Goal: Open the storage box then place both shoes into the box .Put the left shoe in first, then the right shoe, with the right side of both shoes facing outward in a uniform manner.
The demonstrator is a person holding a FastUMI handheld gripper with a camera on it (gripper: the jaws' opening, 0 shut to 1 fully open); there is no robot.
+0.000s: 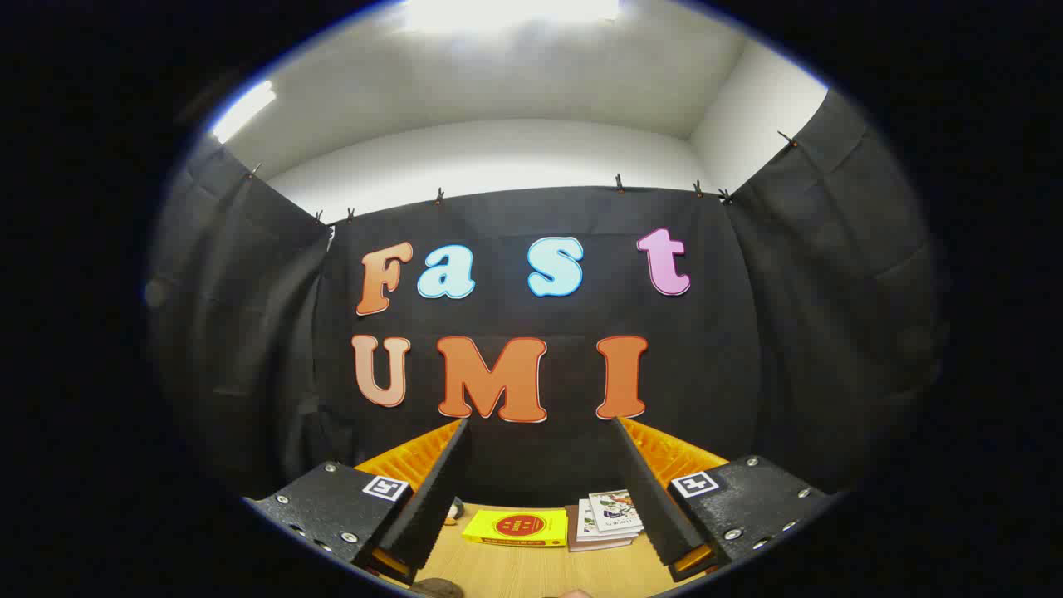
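Gripper (540, 490) fingers spread wide, gripping nothing, raised above wooden table (531, 569); yellow book (515, 526) and stacked booklets (606, 519) at far edge; cover text illegible.

Table (531, 573): pale wood-grain, smooth, matt. Yellow book (515, 527): glossy paper cover. Stacked booklets (610, 515): printed paper. Booth wall (249, 332): matt black cloth, creased. Gripper (540, 490), fingers parted: ribbed pads.

Gripper (540, 425) fingers spread wide, nothing between them. Low between the finger bases, a dark brown rounded shape (436, 588) sits on the wooden table (531, 569); can't tell if it's a shoe.
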